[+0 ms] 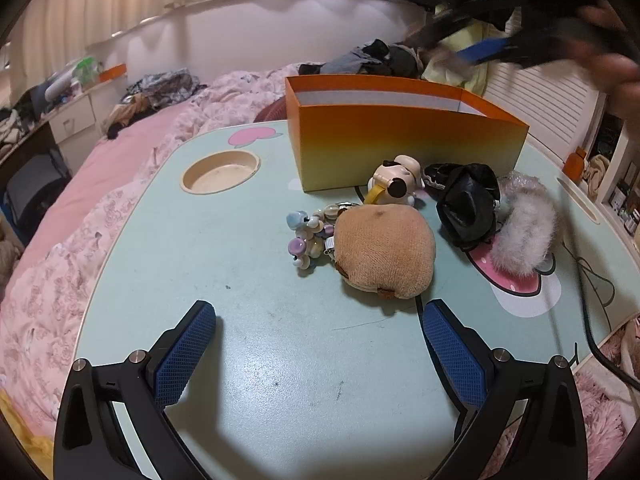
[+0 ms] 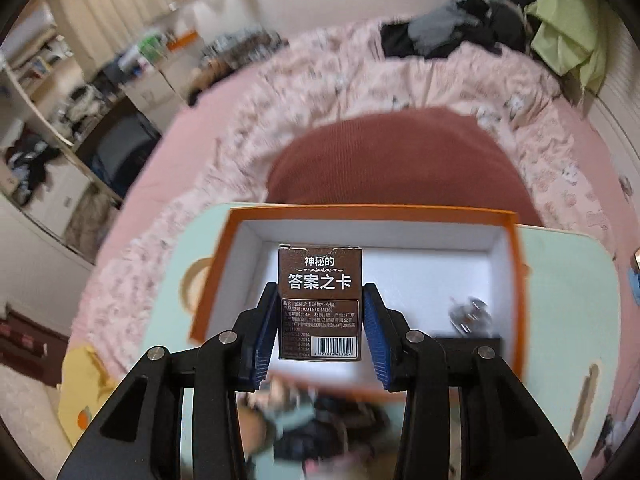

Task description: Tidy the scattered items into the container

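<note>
My right gripper (image 2: 320, 292) is shut on a brown card box (image 2: 320, 276) with white print, held upright over the open orange container (image 2: 360, 212). A shiny metal item (image 2: 468, 312) lies inside on the white floor. In the left wrist view the container (image 1: 400, 136) stands at the table's far side. In front of it lie a tan plush cushion (image 1: 384, 248), a bead string (image 1: 308, 236), a small dog figure (image 1: 400, 180), a black pouch (image 1: 468, 204) and a fluffy white scrunchie (image 1: 524, 232). My left gripper (image 1: 320, 328) hangs open over bare table, nearer than the cushion.
The pale green table (image 1: 240, 360) has a round cup recess (image 1: 220, 176) at its far left. A black cable (image 1: 588, 320) runs along its right edge. A pink bed (image 1: 80, 200) surrounds the table, with a clothes pile (image 1: 380, 56) behind the container.
</note>
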